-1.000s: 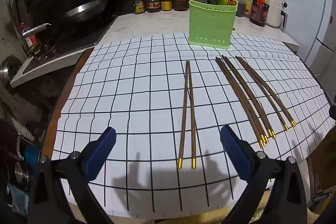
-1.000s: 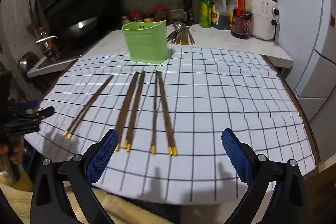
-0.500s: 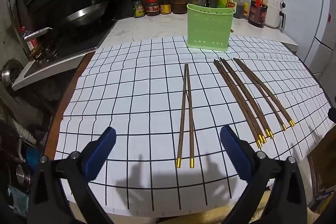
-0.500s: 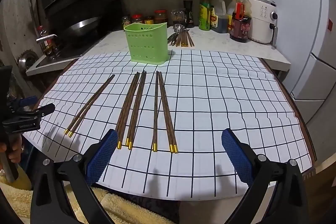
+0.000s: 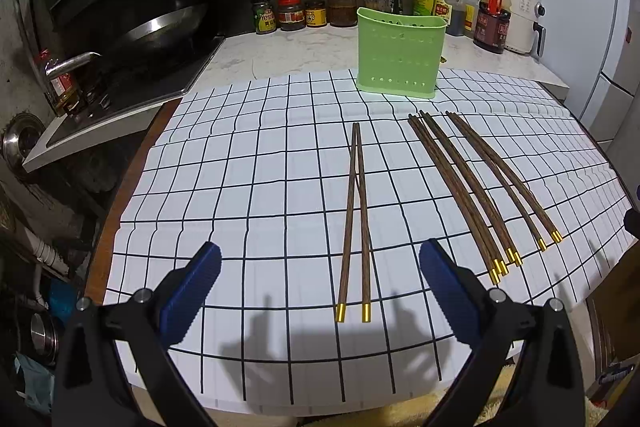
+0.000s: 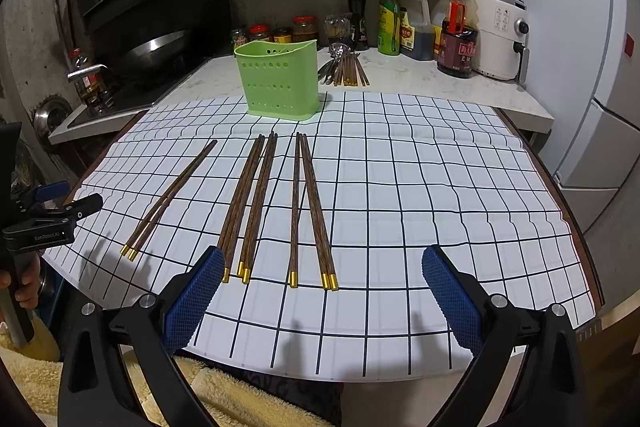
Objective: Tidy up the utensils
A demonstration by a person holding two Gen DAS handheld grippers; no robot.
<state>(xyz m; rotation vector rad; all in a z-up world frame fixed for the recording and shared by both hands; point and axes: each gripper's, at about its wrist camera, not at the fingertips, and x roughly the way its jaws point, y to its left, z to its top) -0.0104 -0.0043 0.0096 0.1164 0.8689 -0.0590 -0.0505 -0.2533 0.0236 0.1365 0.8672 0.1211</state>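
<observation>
Several brown wooden chopsticks with gold ends lie on a white grid mat (image 5: 240,187). A left pair (image 5: 356,219) (image 6: 172,195), a middle bundle (image 5: 460,191) (image 6: 248,203) and a right group (image 5: 504,175) (image 6: 310,207) point toward a green perforated utensil holder (image 5: 401,55) (image 6: 278,79) at the mat's far edge. My left gripper (image 5: 320,279) is open and empty, just short of the left pair's gold ends. My right gripper (image 6: 323,287) is open and empty, near the gold ends of the middle bundle and right group.
More utensils (image 6: 346,69) lie on the counter behind the holder. Bottles and jars (image 6: 416,27) line the back wall and shelf. A white appliance (image 6: 500,35) stands at back right. A stove with a wok (image 5: 156,35) is at left. The left gripper (image 6: 44,223) shows at the mat's left edge.
Both cameras have pulled back and risen slightly, so the chopsticks sit a little farther from the fingertips. The chopsticks and holder have not moved. Both grippers stayed open.
</observation>
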